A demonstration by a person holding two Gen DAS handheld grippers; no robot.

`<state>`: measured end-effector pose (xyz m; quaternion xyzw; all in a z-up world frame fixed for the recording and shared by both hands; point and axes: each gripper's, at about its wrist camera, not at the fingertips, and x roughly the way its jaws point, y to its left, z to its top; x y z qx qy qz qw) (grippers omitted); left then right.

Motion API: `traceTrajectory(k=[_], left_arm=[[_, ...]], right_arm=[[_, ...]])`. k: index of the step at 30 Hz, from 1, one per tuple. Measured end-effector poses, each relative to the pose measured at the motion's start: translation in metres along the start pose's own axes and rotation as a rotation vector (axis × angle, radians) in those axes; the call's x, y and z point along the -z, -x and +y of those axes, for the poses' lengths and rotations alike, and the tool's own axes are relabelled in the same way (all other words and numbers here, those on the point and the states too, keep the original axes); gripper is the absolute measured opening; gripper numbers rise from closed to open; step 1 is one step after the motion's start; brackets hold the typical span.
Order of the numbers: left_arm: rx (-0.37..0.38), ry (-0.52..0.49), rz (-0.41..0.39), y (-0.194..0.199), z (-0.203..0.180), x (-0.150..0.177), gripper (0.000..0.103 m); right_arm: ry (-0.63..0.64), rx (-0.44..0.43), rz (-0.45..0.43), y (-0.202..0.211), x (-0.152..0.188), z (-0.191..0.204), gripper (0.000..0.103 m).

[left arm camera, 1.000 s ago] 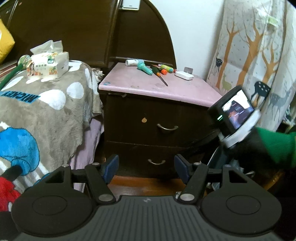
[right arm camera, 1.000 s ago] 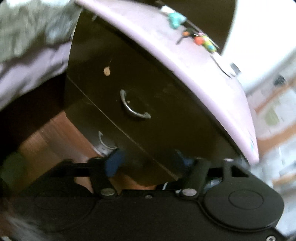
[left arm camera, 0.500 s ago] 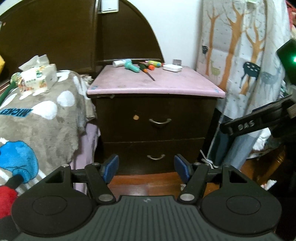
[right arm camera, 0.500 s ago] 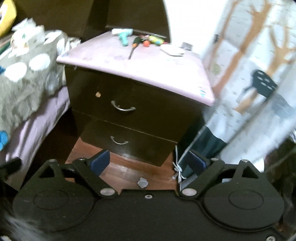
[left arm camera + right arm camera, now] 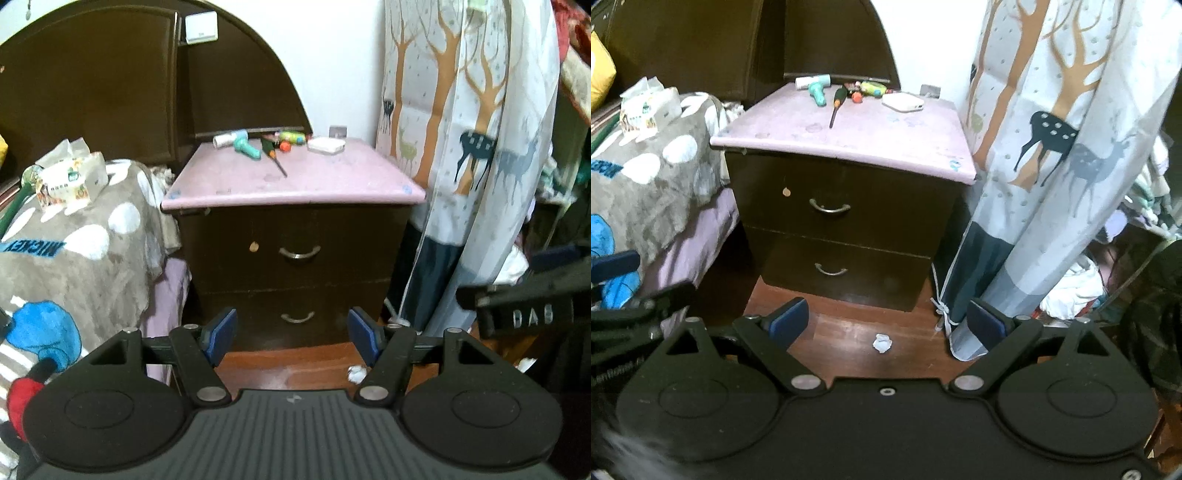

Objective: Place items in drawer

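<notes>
A dark wooden nightstand (image 5: 295, 236) (image 5: 846, 206) with a pink top stands ahead, both drawers shut. The upper drawer handle (image 5: 299, 253) (image 5: 829, 206) and lower drawer handle (image 5: 297, 317) (image 5: 831, 271) are curved metal. At the back of the top lie a teal tool (image 5: 245, 146) (image 5: 816, 90), a screwdriver (image 5: 275, 157) (image 5: 836, 105), small colourful items (image 5: 290, 138) (image 5: 868, 88) and a white box (image 5: 327, 144) (image 5: 903, 103). My left gripper (image 5: 293, 332) is open and holds nothing, well short of the nightstand. My right gripper (image 5: 886, 325) is open wide over the floor, also holding nothing.
A bed with a grey cartoon blanket (image 5: 74, 240) (image 5: 646, 177) and a tissue pack (image 5: 70, 181) (image 5: 646, 107) lies to the left. A deer-print curtain (image 5: 472, 147) (image 5: 1052, 147) hangs to the right. A crumpled white scrap (image 5: 882, 342) lies on the wood floor.
Both grippers drew back and rose, so the whole nightstand now shows. The right gripper rolled from a tilt to level and its jaws spread wider. The left jaws kept their gap.
</notes>
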<state>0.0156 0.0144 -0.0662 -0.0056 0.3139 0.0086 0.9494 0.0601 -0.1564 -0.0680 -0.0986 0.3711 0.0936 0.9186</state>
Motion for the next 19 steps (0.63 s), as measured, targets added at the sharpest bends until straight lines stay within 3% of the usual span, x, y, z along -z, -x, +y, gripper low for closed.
traceTrajectory(k=[9, 19], left_arm=[[0.003, 0.024, -0.040, 0.026, -0.009, -0.020, 0.065], [0.002, 0.031, -0.125, 0.050, -0.010, -0.029, 0.065]], right_arm=[[0.000, 0.006, -0.062, 0.032, 0.004, -0.001, 0.095], [0.023, -0.004, -0.040, 0.032, 0.016, 0.004, 0.095]])
